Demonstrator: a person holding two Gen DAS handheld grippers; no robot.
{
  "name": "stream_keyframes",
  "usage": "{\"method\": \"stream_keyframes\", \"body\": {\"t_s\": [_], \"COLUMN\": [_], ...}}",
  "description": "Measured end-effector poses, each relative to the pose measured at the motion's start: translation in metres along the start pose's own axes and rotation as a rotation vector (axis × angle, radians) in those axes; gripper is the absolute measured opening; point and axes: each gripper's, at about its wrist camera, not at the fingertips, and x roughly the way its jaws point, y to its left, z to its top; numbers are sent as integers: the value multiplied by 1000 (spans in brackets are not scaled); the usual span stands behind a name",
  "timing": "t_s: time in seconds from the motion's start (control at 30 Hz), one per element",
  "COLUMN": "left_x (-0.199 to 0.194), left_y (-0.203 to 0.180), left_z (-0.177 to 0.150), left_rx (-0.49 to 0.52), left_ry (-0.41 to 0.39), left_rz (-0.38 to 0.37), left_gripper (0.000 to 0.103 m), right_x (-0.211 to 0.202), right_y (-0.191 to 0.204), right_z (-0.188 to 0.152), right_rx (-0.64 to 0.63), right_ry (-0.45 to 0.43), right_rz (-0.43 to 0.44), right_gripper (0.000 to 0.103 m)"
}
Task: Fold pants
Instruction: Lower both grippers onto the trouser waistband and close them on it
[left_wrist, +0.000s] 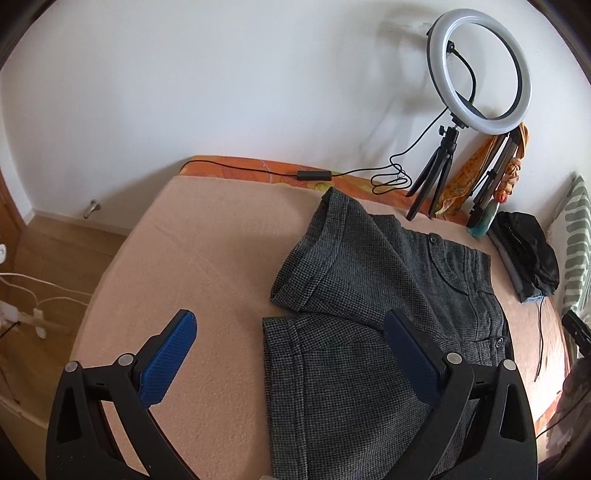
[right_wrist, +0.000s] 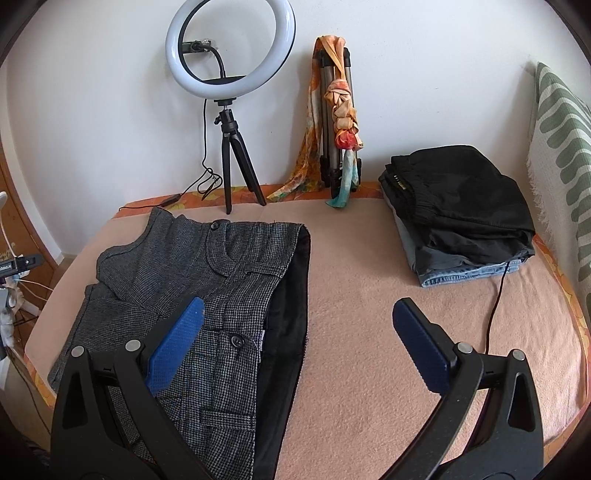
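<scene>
Grey houndstooth short pants (left_wrist: 373, 306) lie spread on the peach blanket, legs toward the left, waistband with black lining toward the right (right_wrist: 207, 280). The far leg's cuff is folded over at an angle. My left gripper (left_wrist: 291, 325) is open and empty, hovering above the near leg's cuff; its right finger (left_wrist: 410, 354) is over the cloth, its left finger (left_wrist: 170, 354) over bare blanket. My right gripper (right_wrist: 295, 314) is open and empty above the waistband edge; its left finger (right_wrist: 177, 343) is over the pants.
A ring light on a small tripod (right_wrist: 229, 74) stands at the back wall with its cable (left_wrist: 388, 177) on the bed edge. A folded tripod with an orange scarf (right_wrist: 338, 110) leans beside it. A stack of folded dark clothes (right_wrist: 461, 210) sits back right. A striped pillow (right_wrist: 561, 140) is at the right.
</scene>
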Motion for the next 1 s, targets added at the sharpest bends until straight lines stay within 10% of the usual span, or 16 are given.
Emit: {"method": "stream_keyframes", "body": {"t_s": [1.0], "left_x": [186], "left_y": [-42], "left_z": [126], "left_rx": [-21], "left_ry": [192], "left_rz": [-125], "left_gripper": [100], "right_x": [238], "right_y": [-57], "right_z": [75], "right_rx": [188], "right_ry": [279], "right_rz": [236], "right_gripper": [103]}}
